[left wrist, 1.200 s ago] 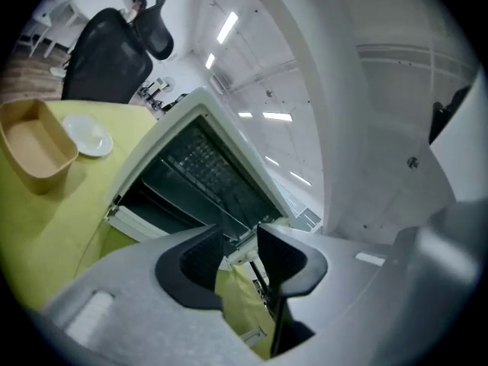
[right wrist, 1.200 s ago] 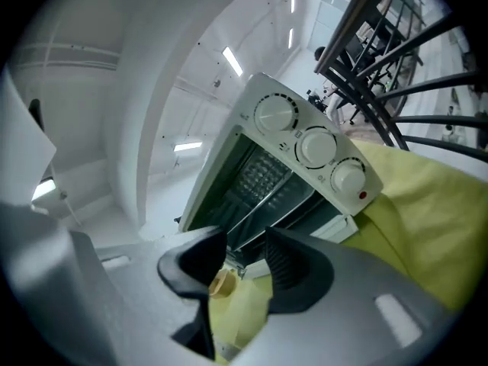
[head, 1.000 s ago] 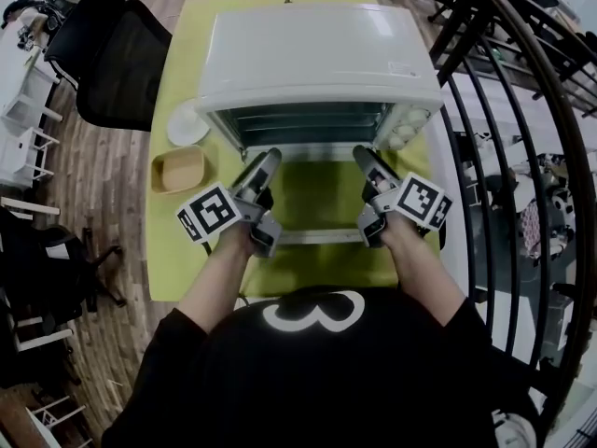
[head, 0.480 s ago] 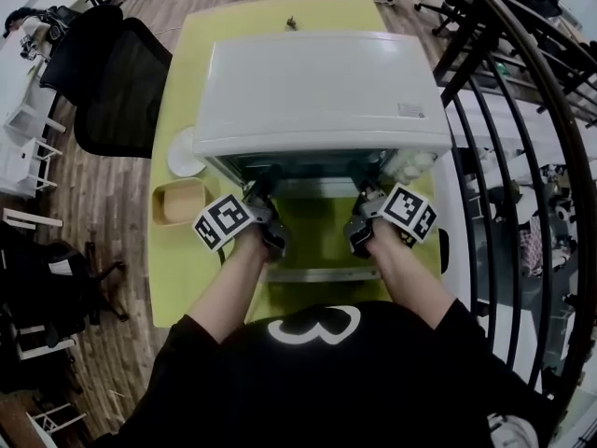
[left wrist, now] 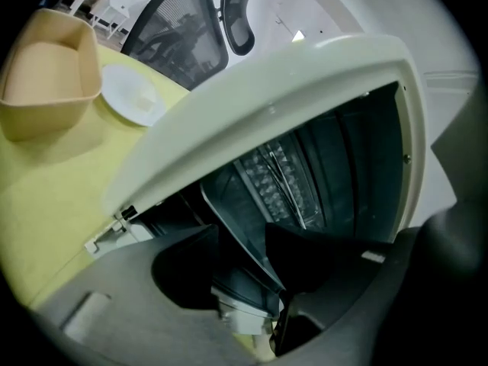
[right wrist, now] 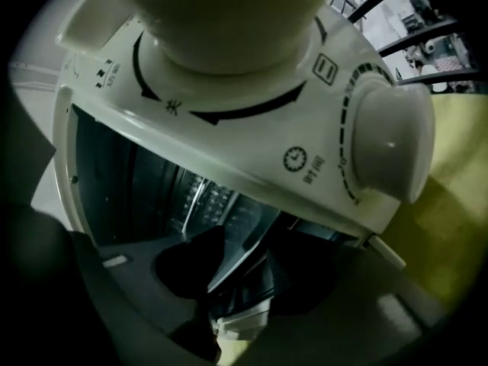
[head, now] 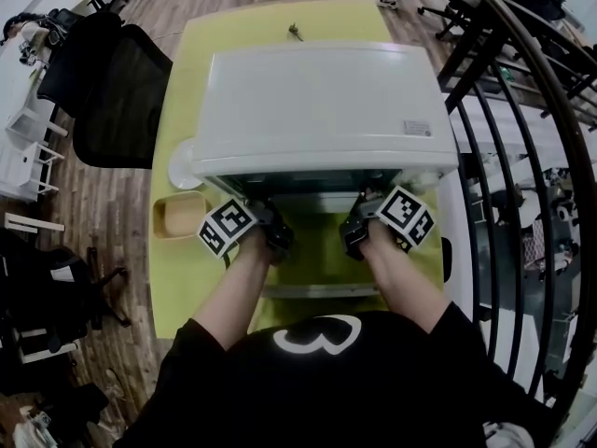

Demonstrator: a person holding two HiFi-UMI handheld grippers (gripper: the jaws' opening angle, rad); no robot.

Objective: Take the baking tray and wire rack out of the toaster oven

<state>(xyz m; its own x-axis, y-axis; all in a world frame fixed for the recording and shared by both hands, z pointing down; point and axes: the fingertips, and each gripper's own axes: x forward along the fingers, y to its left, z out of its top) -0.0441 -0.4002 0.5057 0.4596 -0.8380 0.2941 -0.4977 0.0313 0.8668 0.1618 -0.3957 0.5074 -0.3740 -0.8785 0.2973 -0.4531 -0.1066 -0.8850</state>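
The white toaster oven (head: 317, 101) stands on the yellow-green table (head: 177, 278) with its door (head: 317, 290) folded down towards me. Both grippers reach into its mouth, and in the head view the oven's top hides their tips. In the left gripper view the dark baking tray (left wrist: 236, 204) has its front rim running between the jaws of my left gripper (left wrist: 240, 239). These jaws have just been closing, but a gap still shows beside the rim. My right gripper (right wrist: 245, 242) straddles the same tray (right wrist: 240, 227) likewise. Thin rack wires (left wrist: 280, 180) gleam deeper inside.
A beige bowl (head: 179, 215) and a white plate (head: 177, 161) sit on the table left of the oven. The oven's knobs (right wrist: 389, 136) are just right of my right gripper. A black office chair (head: 112, 82) stands at the left, a black railing (head: 522, 157) at the right.
Both grippers have moved forward from over the open door into the oven's mouth. Their fingers, plain to see a second ago, are now hidden under the oven's top.
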